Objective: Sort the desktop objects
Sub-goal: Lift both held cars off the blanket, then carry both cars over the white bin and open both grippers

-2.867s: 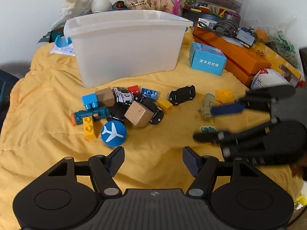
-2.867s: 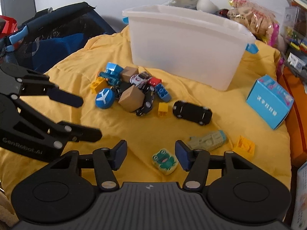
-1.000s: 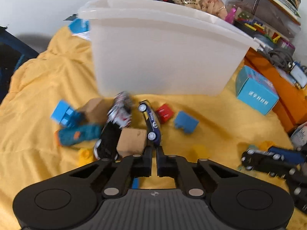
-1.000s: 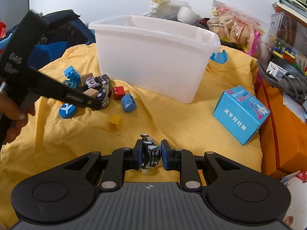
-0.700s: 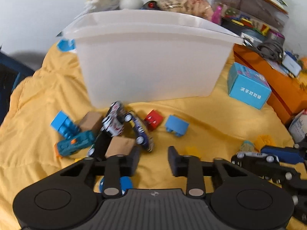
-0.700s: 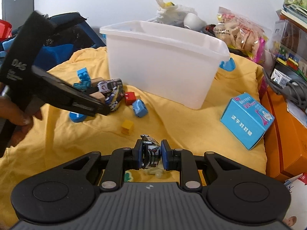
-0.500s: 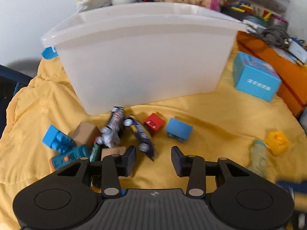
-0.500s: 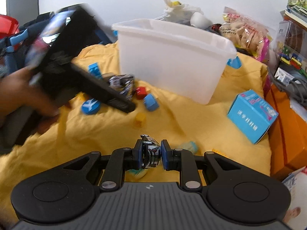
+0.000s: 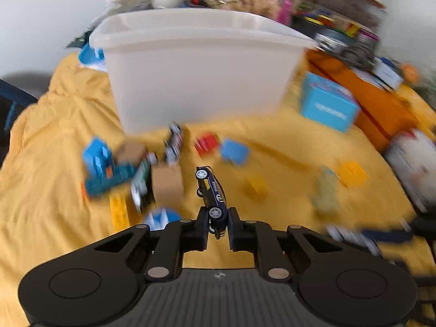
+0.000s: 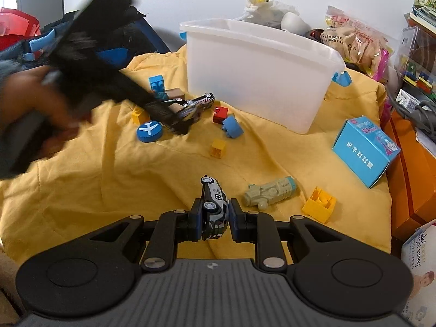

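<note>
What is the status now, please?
Left tool shut on dark blue car. Right tool shut on silver car. White bin ahead, path unobstructed.

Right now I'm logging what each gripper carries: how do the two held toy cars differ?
The dark blue car sits in the left gripper; the silver car sits in the right gripper. The dark blue car is mostly one colour; the silver car has black patches. Both are held on their sides, nose forward.
</note>
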Demonstrator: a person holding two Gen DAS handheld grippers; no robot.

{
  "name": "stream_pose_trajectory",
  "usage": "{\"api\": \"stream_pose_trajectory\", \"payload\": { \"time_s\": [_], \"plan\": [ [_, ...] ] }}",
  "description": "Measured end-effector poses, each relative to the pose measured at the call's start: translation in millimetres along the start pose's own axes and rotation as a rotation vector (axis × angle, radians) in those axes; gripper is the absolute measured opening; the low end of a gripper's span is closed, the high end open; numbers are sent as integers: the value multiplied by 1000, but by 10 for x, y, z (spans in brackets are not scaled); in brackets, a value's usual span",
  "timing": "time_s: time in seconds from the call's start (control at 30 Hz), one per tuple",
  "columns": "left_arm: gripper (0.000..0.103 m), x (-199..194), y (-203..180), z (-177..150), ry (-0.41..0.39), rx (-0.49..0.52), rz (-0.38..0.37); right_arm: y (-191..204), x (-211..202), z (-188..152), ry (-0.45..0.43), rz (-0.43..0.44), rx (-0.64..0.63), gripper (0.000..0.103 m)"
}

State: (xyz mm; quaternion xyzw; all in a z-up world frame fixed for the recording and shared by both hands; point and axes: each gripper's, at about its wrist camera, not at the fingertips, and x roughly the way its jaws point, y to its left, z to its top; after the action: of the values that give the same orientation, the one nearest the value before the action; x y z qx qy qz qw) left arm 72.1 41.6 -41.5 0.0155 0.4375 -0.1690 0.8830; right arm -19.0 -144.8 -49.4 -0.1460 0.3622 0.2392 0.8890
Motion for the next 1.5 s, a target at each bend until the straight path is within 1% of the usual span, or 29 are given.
{"api": "stream_pose_trajectory", "payload": {
  "time_s": [0.1,0.17,0.33,0.43,0.5,0.53,0.57,0.6,0.67,0.7,0.77,0.87,0.97,1.03,1.1,1.13,1.17,1.2,1.23,1.3,1.33,1.4,1.5],
  "plan": [
    [16,-132,-39,-266,46,-5,-59,34,13,-27,6,15,-16,22],
    [16,-176,-94,-426,56,0,-76,66,34,-54,16,20,-31,22],
    [16,-157,-144,-593,76,-73,-143,183,79,-128,48,-6,-115,22],
    [18,-141,-118,-671,93,-108,-165,232,93,-157,69,-21,-146,23],
    [22,-204,-36,-706,78,-146,-158,308,80,-162,64,-38,-201,23],
    [31,-245,-1,-713,63,-155,-148,341,66,-157,59,-30,-221,24],
    [39,-289,41,-722,47,-165,-128,371,52,-153,54,-11,-230,28],
    [41,-315,69,-725,38,-176,-109,400,40,-154,50,11,-236,32],
    [42,-357,132,-720,27,-191,-83,474,15,-170,40,49,-257,38],
    [42,-365,138,-712,27,-185,-76,497,11,-176,41,60,-260,38],
    [44,-367,113,-681,32,-148,-56,502,-1,-174,35,58,-239,40],
    [50,-354,19,-637,34,-84,-48,417,1,-147,35,39,-162,46],
    [52,-276,-96,-601,42,-22,-48,354,49,-142,58,58,-107,47],
    [52,-205,-130,-597,54,-2,-47,372,90,-164,70,69,-98,47],
    [51,-121,-119,-604,72,-3,-40,393,151,-197,96,72,-95,43],
    [49,-121,-116,-598,63,-2,-42,393,186,-219,112,65,-93,41],
    [36,-112,-107,-586,68,2,-48,386,199,-233,112,67,-83,38],
    [34,-110,-105,-573,72,11,-50,370,199,-236,112,80,-68,34],
    [33,-116,-99,-561,72,14,-59,366,190,-234,112,82,-62,34],
    [33,-151,-68,-524,63,-10,-105,356,173,-221,108,79,-65,33],
    [33,-182,-67,-492,47,-14,-118,343,161,-202,98,69,-62,33],
    [33,-290,-72,-378,-6,2,-118,281,127,-138,71,55,-46,33],
    [33,-462,-40,-87,-89,17,-117,160,60,47,4,12,-58,33]
  ]
}}
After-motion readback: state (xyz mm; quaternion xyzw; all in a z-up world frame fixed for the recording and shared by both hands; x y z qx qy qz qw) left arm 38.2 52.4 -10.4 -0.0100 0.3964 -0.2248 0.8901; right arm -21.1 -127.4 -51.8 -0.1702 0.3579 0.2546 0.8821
